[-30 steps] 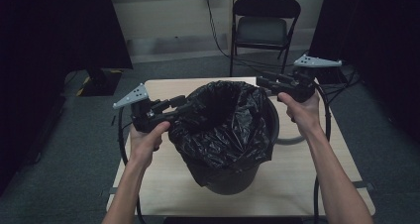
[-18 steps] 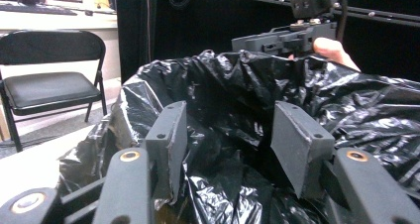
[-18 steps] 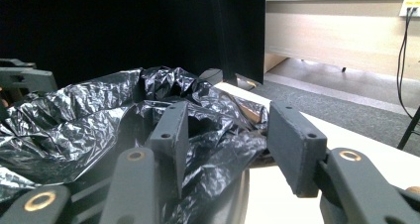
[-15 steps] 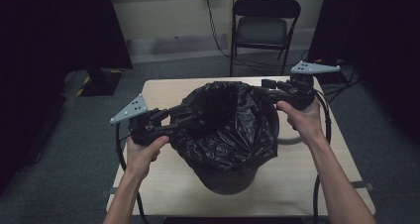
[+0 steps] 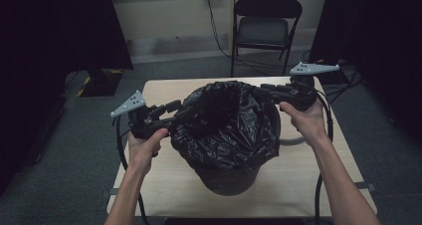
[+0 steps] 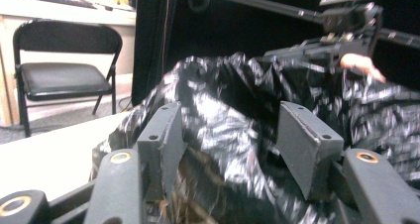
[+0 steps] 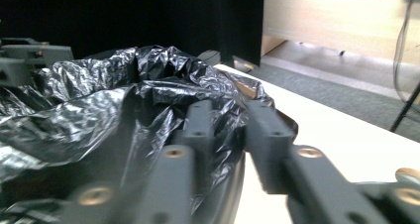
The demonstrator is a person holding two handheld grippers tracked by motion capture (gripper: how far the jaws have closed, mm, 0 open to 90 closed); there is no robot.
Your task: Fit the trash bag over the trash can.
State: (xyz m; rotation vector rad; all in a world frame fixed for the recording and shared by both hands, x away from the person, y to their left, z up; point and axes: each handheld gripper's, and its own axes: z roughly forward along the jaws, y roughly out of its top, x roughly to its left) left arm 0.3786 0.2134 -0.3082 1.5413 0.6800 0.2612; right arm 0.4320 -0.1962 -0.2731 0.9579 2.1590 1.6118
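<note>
My right gripper (image 5: 266, 90) has just been closing and pinches the bag (image 5: 226, 125) at two o'clock to fit it over the bin (image 5: 226, 177); my left gripper (image 5: 176, 113) has been opening, loose at nine.

Glossy, crinkled black plastic bag (image 5: 226, 120); smooth matt pale wood table (image 5: 308, 175); matt black plastic bin (image 5: 226, 177).

Bare tabletop (image 5: 318, 185) around central bin bag (image 5: 229, 130)
</note>
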